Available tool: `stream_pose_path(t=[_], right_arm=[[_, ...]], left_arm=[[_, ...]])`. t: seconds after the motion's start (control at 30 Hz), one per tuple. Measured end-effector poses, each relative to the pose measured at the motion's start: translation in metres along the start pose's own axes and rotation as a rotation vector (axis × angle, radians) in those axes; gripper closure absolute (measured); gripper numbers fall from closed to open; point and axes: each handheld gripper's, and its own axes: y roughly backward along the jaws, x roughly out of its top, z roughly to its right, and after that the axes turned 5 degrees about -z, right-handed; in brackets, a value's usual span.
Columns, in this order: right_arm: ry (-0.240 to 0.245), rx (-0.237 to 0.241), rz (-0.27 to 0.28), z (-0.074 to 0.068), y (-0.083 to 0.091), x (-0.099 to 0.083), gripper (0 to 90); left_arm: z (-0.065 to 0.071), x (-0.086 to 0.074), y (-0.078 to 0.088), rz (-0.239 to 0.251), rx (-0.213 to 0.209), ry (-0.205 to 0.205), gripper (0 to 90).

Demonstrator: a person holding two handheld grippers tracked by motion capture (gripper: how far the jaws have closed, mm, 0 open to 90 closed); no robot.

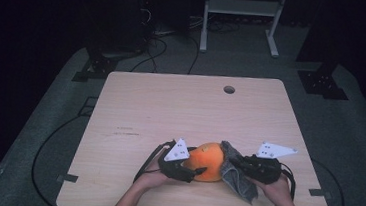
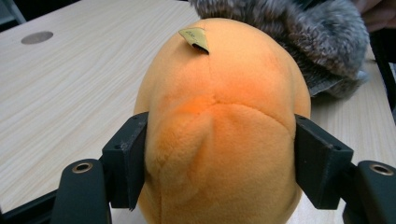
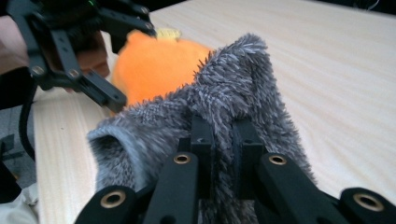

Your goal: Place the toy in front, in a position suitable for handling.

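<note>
A round orange plush toy [image 1: 207, 160] with a small yellow tag rests on the wooden table [image 1: 170, 107] near its front edge. My left gripper [image 1: 192, 171] comes at it from the left. In the left gripper view its jaws [image 2: 219, 140] press into both sides of the plush [image 2: 224, 93]. A grey furry cloth [image 1: 238, 180] lies against the toy's right side. My right gripper [image 1: 238, 164] is shut on a fold of it. In the right gripper view the jaws [image 3: 223, 135] pinch the fur [image 3: 233, 84], with the plush [image 3: 154, 65] and the left gripper [image 3: 133, 64] beyond.
A round cable hole [image 1: 229, 89] sits near the table's far edge. Bare wood stretches behind and to the left of the toy. On the floor beyond stand a white metal frame [image 1: 241, 18] and dark stands with cables [image 1: 151, 45].
</note>
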Motion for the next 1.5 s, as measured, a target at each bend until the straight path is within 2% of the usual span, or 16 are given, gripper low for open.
stream_pose_path(t=[0.13,0.3,0.37,0.43,0.47,0.57,0.63,0.7,0.77,0.83,0.97,1.0,1.1,1.2,1.4,1.5], right_arm=[[-0.051,-0.051,-0.064,0.013,-0.001,-0.01,81.2],[-0.023,-0.009,-0.014,0.005,0.006,-0.003,81.1],[-0.044,-0.01,-0.061,0.01,0.0,-0.008,81.1],[-0.072,-0.056,-0.131,0.019,-0.002,-0.014,81.2],[-0.087,-0.059,-0.134,0.022,0.0,-0.015,81.2],[-0.071,0.015,0.0,0.016,0.015,-0.004,81.1],[-0.021,0.038,0.015,0.007,0.016,0.004,81.2],[-0.001,0.038,-0.028,0.005,0.009,0.002,81.2],[-0.011,0.035,-0.058,0.008,0.008,-0.001,81.2],[-0.005,0.036,-0.044,0.007,0.016,0.004,81.2],[0.071,0.115,0.025,-0.017,0.025,0.027,81.2],[0.093,0.133,0.025,-0.025,0.023,0.032,81.1],[0.154,0.113,-0.032,-0.036,0.009,0.036,81.0],[0.096,0.125,-0.018,-0.024,0.009,0.026,81.0],[-0.009,0.052,-0.053,0.009,0.015,0.002,81.1],[-0.046,0.005,-0.1,0.02,0.014,-0.006,81.1]], left_arm=[[-0.003,-0.002,0.0,0.008,-0.009,0.018,28.7],[0.0,-0.002,0.0,0.006,-0.014,-0.015,28.9],[0.002,-0.002,0.0,0.009,-0.019,-0.026,29.3],[0.005,-0.002,0.0,0.007,-0.023,-0.064,29.7],[0.007,-0.001,-0.001,0.008,-0.022,-0.073,29.9],[0.014,0.001,-0.003,0.002,-0.029,-0.12,30.1],[0.016,0.002,-0.003,0.008,-0.04,-0.137,28.5],[0.012,0.004,-0.001,0.011,-0.038,-0.084,18.5],[0.009,0.004,-0.002,0.012,-0.036,-0.046,15.0],[0.014,0.004,-0.003,0.014,-0.033,-0.079,22.1],[0.031,0.009,-0.007,0.004,-0.007,-0.233,27.4],[0.033,0.01,-0.007,0.001,-0.004,-0.259,27.8],[0.033,0.005,-0.006,-0.009,-0.011,-0.288,28.7],[0.029,0.004,-0.004,-0.013,-0.023,-0.282,29.5],[0.026,0.002,-0.004,-0.007,-0.03,-0.262,28.6],[0.024,0.001,-0.004,-0.002,-0.035,-0.245,27.7]])
